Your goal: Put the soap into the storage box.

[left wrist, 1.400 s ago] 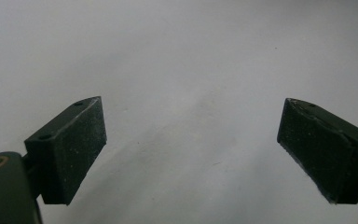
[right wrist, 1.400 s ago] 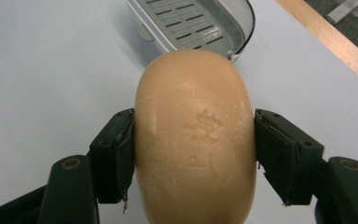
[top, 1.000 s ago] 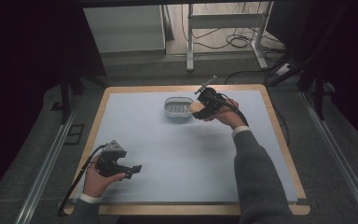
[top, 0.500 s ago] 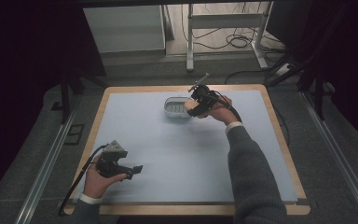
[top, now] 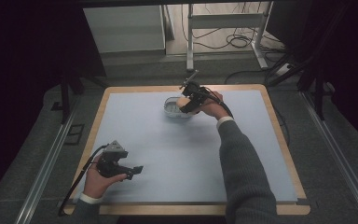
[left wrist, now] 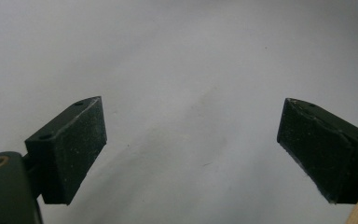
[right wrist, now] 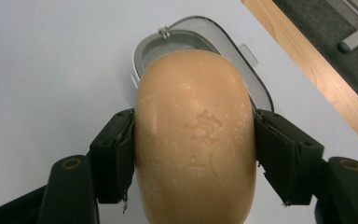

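Note:
A tan oval bar of soap with a stamped mark sits clamped between the two black jaws of my right gripper. In the high view that gripper hangs over the right end of a white soap dish at the far middle of the table. From the right gripper view, the dish lies just beyond the soap, its grey inside partly hidden by the bar. My left gripper rests low near the front left of the mat, and its jaws stand wide apart over bare mat.
A pale blue mat covers the wooden table, whose rim shows around it. Beyond the far edge stand a metal frame's legs and loose cables on the floor. Rails run along both sides.
My right gripper has carried the soap leftward, from beside the dish's right end to above it. The left hand has stayed put.

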A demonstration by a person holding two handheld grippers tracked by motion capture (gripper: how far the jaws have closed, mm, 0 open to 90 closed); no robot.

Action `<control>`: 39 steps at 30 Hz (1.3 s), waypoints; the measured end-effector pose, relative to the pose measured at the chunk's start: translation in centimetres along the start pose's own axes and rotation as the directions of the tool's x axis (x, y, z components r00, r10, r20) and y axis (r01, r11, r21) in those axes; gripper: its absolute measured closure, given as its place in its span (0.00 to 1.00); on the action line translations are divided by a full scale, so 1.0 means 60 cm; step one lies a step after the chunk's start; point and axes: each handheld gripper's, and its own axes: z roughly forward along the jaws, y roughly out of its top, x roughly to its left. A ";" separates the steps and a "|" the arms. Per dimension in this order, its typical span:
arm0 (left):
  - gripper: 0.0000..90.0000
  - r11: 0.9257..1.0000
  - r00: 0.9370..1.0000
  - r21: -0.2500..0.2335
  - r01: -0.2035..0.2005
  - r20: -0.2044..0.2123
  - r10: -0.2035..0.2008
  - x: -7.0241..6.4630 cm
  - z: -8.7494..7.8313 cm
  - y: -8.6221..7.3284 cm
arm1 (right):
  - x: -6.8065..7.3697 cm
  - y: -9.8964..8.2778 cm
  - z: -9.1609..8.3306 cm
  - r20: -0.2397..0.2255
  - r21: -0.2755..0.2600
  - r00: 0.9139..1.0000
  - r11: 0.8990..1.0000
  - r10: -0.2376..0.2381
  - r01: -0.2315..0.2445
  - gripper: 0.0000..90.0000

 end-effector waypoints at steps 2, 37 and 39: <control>0.09 1.000 1.000 -0.002 -0.001 0.004 0.001 0.000 0.000 0.000 | 0.001 0.006 0.005 -0.004 0.004 1.000 1.000 -0.007 0.007 0.36; 0.09 0.999 0.999 -0.034 0.034 -0.037 -0.035 0.012 -0.030 -0.012 | -0.008 0.050 0.090 -0.024 0.021 0.997 0.997 -0.080 0.080 0.36; 0.09 0.999 0.999 -0.035 0.035 -0.037 -0.036 0.013 -0.030 -0.012 | -0.009 0.046 0.090 -0.023 0.027 0.997 0.997 -0.077 0.077 0.36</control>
